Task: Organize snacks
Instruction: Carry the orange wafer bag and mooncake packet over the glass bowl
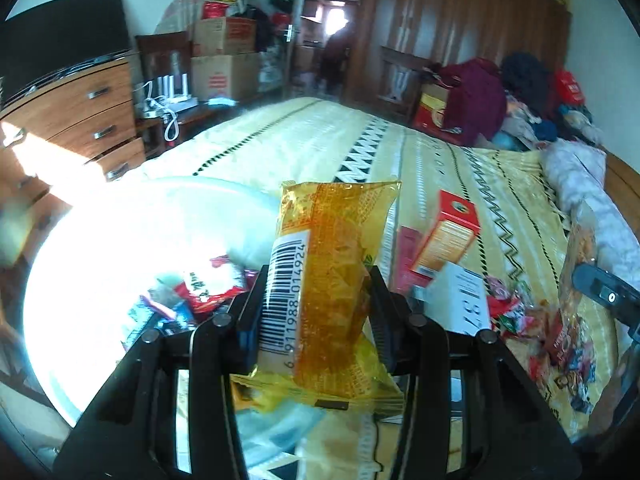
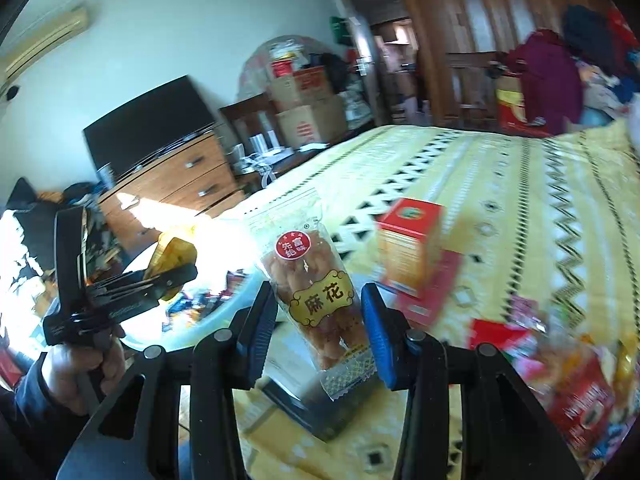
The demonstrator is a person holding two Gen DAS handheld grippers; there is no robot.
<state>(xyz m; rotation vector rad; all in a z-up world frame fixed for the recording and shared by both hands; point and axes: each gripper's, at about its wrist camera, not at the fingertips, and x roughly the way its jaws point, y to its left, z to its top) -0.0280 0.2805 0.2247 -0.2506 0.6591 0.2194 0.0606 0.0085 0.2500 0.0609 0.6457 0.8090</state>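
My left gripper (image 1: 316, 300) is shut on a yellow snack packet (image 1: 332, 264) with a barcode, held upright above the bed beside a pale round basin (image 1: 168, 200) with several snacks in it. My right gripper (image 2: 316, 312) is shut on a clear bag of fried dough twists (image 2: 316, 292) with a yellow label, held above the bed. In the right wrist view the left gripper (image 2: 176, 276) shows at the left over the basin (image 2: 224, 312), with the yellow packet (image 2: 176, 252) in it. A red and orange box (image 1: 448, 236) stands on the bed; it also shows in the right wrist view (image 2: 412, 240).
Loose snack packets (image 1: 552, 328) lie on the yellow patterned bedspread (image 1: 460, 168) at the right. A wooden drawer chest (image 1: 80, 120) stands left of the bed, cardboard boxes (image 1: 224, 60) behind it. Clothes and bags (image 1: 480, 100) pile at the far right.
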